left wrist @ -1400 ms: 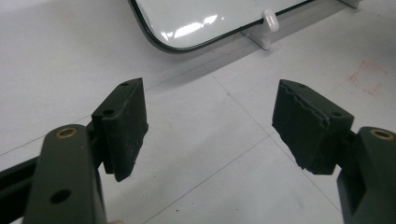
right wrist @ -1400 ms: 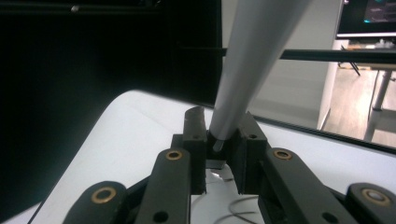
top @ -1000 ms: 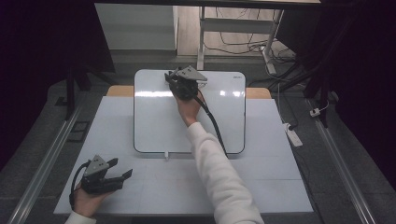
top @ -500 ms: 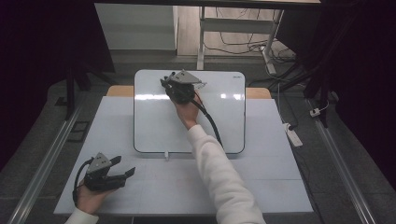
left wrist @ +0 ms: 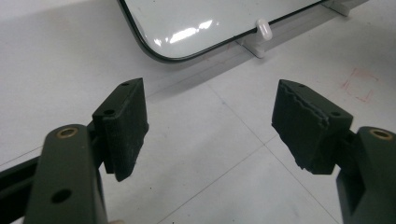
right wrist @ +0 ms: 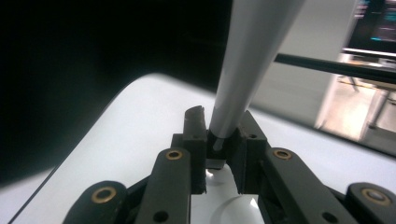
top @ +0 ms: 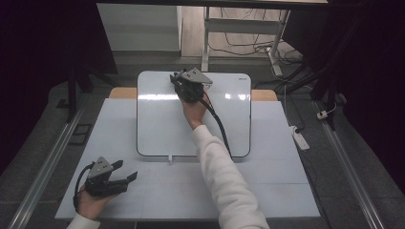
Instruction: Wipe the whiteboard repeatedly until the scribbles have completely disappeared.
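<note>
Whiteboard (top: 162,129): lying flat mid-table, its near edge sitting in a small white clip (left wrist: 264,29).
Right gripper (top: 184,81): hovering over the whiteboard's far edge, jaws clamping a grey marker (right wrist: 243,70).
Left gripper (top: 125,177): resting near the whiteboard's near-left corner, jaws standing apart, gripping nothing.
Power strip (top: 299,138): lying right of the whiteboard, off the table.

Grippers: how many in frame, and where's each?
2. The left gripper sits at the near left of the table, jaws open on nothing. The right gripper is over the far edge of the whiteboard, shut on a grey marker-like stick.
</note>
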